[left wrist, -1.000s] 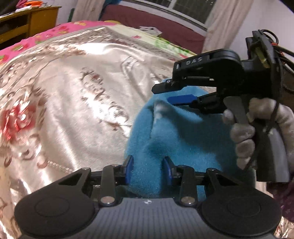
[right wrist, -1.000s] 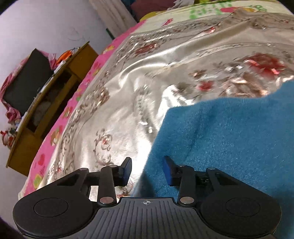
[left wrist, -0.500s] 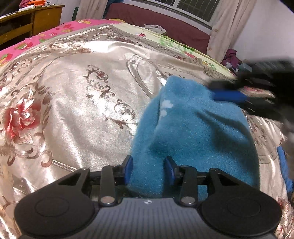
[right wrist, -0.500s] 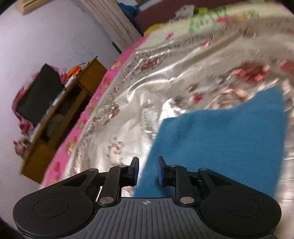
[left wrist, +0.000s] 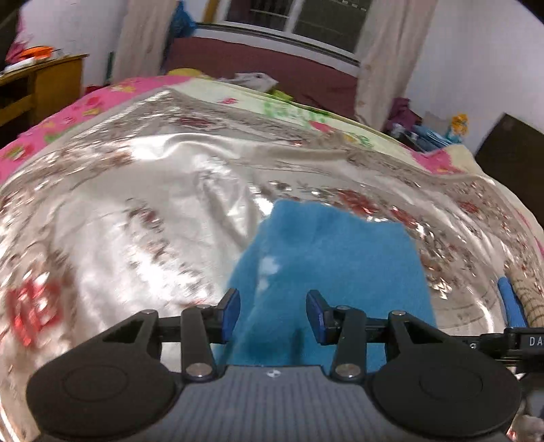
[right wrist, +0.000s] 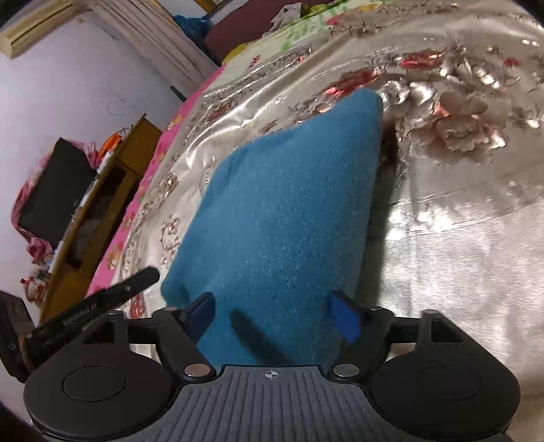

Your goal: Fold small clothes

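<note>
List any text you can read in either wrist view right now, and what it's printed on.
"DA": white letters, cut off by the frame edge, on the black body of the right tool in the left wrist view.
"GenRobot.AI": small, slightly blurred print, likely reads so, on the black bar of the left tool in the right wrist view.
Nothing else is legible.

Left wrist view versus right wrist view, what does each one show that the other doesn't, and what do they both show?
Only the left wrist view shows the window, the curtains and white patches on the blue fleece cloth. Only the right wrist view shows the dark screen on the wooden cabinet and a shadow beside the cloth's far corner. Both show the cloth on the shiny floral bedspread, the wooden cabinet, and both hand-held grippers: the left hand-held gripper and right hand-held gripper stand open, the cloth lying between each one's blue pads.
</note>
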Motion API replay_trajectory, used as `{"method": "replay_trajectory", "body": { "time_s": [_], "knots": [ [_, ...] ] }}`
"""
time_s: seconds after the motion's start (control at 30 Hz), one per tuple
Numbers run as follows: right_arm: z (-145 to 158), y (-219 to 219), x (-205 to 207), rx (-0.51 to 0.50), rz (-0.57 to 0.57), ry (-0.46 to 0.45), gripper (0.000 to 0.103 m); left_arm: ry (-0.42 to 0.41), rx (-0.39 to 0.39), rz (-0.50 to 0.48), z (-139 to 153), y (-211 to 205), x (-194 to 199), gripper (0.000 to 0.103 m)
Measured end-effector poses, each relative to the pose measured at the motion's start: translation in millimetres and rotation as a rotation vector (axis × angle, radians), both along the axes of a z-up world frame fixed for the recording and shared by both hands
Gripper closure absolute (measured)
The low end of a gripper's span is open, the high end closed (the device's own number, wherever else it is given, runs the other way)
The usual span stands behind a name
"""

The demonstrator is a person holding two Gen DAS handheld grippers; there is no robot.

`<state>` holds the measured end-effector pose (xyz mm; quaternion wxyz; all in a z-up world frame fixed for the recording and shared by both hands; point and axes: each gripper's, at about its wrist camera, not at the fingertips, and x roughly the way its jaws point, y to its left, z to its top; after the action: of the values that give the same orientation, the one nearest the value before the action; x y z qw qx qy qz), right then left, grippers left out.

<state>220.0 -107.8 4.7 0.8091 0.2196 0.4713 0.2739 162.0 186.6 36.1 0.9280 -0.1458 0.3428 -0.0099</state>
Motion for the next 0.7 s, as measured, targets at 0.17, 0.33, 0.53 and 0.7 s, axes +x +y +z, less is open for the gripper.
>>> {"method": "replay_trajectory", "body": {
  "time_s": [0.17,0.33,0.53,0.7],
  "knots": [
    [-10,2,2,-0.015,0.019,-0.001,0.008,0.053,-0.017,-0.026,-16,1,11,0.055],
    [-27,-5,0,0.011,0.007,0.049,0.008,0.05,0.001,-0.032,-21,9,8,0.042],
    [-36,9,7,0.035,0.032,0.061,0.003,0.102,-0.04,-0.079,-42,14,17,0.027],
    [-49,11,13,0.087,0.013,0.088,0.002,0.138,-0.114,-0.129,-56,17,21,0.02]
  ]
}}
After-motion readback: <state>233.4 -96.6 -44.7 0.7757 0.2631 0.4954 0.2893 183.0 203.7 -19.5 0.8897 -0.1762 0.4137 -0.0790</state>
